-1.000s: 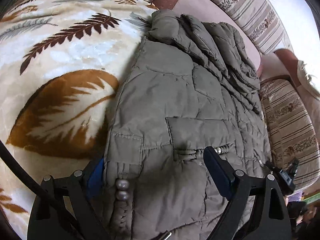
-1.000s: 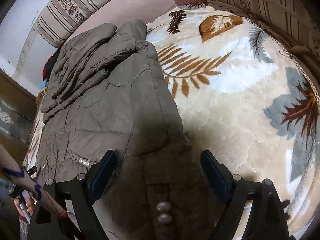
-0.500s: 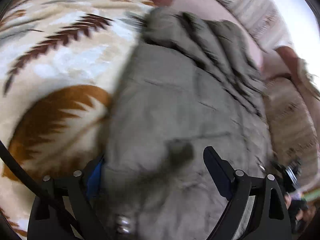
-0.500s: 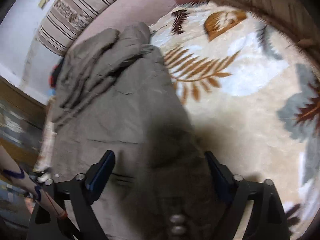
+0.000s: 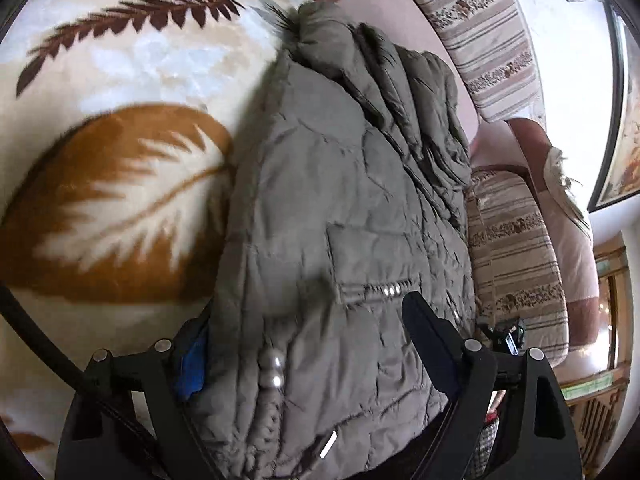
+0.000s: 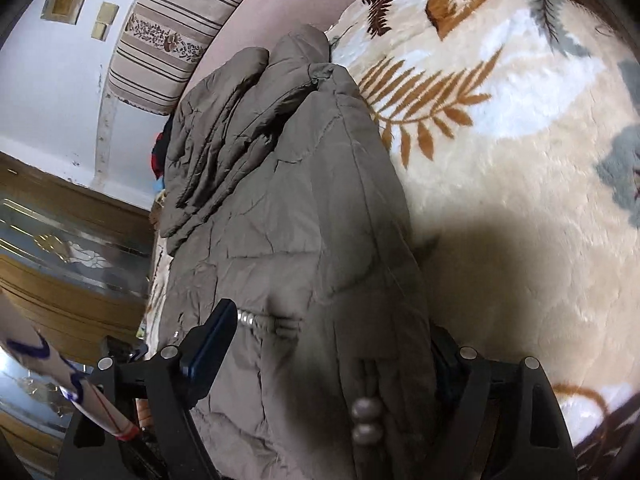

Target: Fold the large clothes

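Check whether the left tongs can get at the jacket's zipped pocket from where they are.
Probably yes. The left tongs stand open straddling the padded jacket, and the zipped pocket lies just ahead of the right-hand finger, with nothing lying over it; the bunched sleeves lie farther off.

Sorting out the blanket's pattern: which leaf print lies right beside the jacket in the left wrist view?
The big solid orange-brown leaf, whose tip meets the jacket edge; the dark brown fern frond lies farther up.

Colours/patterns:
Quilted jacket [image 5: 344, 208] olive-grey; blanket [image 5: 120, 160] cream with brown fern leaves; cushions [image 5: 492, 36] beige, brown-striped; finger pads [image 6: 208, 344] blue.
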Available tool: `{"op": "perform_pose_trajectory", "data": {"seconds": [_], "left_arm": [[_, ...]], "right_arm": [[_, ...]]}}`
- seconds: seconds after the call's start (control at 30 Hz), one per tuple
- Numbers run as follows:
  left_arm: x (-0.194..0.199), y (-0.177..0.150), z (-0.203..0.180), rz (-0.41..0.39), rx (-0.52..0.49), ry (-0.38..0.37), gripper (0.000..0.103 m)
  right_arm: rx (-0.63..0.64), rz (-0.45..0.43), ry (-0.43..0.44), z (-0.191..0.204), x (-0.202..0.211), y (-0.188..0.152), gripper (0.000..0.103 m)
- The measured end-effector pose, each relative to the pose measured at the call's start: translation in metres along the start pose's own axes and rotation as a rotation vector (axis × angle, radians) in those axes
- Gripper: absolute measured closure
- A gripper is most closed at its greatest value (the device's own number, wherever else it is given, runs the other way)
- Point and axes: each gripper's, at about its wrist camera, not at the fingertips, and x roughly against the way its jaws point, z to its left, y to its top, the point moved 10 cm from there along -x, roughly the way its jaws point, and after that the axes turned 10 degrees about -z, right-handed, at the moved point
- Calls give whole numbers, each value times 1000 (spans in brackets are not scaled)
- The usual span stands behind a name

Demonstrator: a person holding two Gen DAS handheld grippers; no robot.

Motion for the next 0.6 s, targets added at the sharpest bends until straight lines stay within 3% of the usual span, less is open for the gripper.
{"op": "perform_pose_trajectory", "data": {"seconds": [0.17, 0.3, 0.6], "left_arm": [[-16, 3, -4, 49, -8, -29, 18], [-14, -18, -8, 59, -59, -37, 19], [3, -65, -20, 81, -42, -140, 24]], "right_arm": [[-7, 12, 13, 5, 3, -2, 18], [14, 36, 29, 9, 8, -12, 18], [-34, 94, 76, -6, 29, -38, 24]]}}
